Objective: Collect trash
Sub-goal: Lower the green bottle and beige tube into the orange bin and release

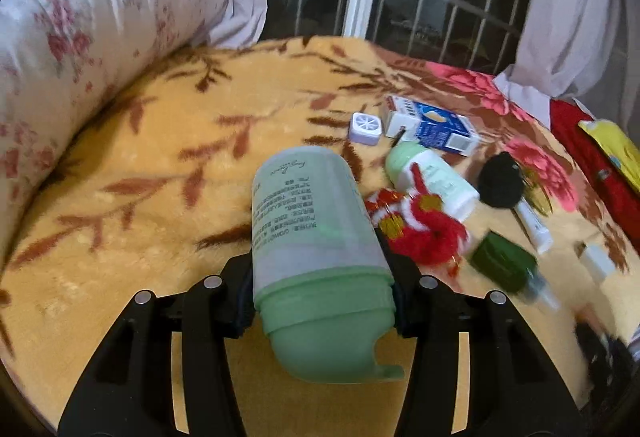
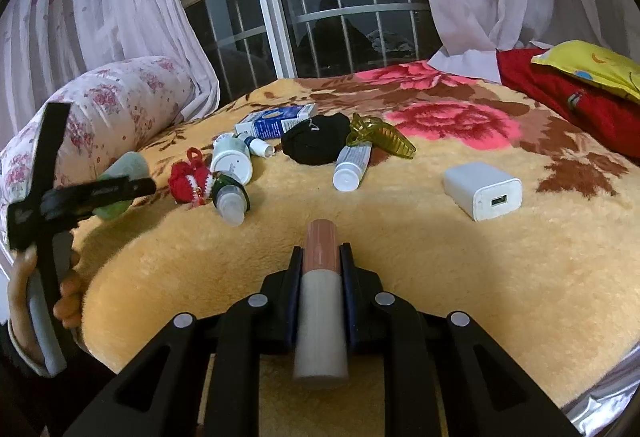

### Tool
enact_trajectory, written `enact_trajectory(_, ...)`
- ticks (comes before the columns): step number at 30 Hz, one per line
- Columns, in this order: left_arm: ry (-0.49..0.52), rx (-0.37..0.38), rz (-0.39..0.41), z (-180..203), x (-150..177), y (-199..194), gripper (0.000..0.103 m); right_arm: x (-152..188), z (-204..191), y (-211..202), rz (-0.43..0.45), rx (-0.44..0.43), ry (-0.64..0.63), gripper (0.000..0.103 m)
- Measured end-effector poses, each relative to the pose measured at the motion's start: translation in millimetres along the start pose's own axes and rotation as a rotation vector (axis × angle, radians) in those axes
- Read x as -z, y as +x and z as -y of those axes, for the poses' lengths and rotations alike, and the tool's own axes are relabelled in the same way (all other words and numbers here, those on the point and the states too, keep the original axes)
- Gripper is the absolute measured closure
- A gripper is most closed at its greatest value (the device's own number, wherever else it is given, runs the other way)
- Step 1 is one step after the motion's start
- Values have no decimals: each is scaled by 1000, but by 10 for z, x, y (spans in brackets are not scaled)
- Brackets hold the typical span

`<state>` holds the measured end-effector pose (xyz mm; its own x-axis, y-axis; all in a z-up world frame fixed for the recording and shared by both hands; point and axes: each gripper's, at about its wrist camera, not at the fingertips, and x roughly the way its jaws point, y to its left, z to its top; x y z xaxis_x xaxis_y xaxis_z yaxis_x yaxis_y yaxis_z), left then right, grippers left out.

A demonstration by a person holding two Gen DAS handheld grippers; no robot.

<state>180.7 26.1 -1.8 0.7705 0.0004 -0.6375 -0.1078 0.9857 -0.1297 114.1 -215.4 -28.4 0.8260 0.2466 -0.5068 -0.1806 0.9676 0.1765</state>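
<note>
1. Bottle first: we hold a pale green plastic bottle [image 1: 320, 237] in the left gripper [image 1: 320, 285], whose jaws are closed on its lower body just above the cap, with the cap pointing back at the camera. It hangs above the yellow plush blanket [image 1: 140, 165].
2. We judge this bottle light and probably near empty; the frosted wall looks smooth and a little slippery, so the ridge by the cap is the safer place to pinch.
3. The right gripper [image 2: 322, 269] is clamped on a slim cosmetic tube [image 2: 320, 297], pink-brown at the far end and grey-white nearer us, held lengthwise between the jaws over the blanket's near edge.
4. We take the tube for rigid, light and glossy; held mid-length, it could slide out endwise if tipped.
5. On the blanket lie a second green-capped bottle [image 2: 232, 159], a white tube [image 2: 352, 167], a blue carton [image 2: 276, 123], a red knitted charm [image 2: 190, 177], a black cloth [image 2: 316, 143], a yellow-green hair claw [image 2: 380, 137] and a white charger [image 2: 482, 191].
6. The charger and claw look like keepers, not trash, in our judgement.
</note>
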Motion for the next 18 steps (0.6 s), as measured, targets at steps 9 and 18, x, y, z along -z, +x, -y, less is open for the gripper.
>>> enact_trajectory(9,60,32,72,77,381,-764,54,25,-119,-281,5,-30,1,85)
enact_trajectory(18,143,67,35,219,886,-1232,54,189,-345,-801,-1,-90,-28,85)
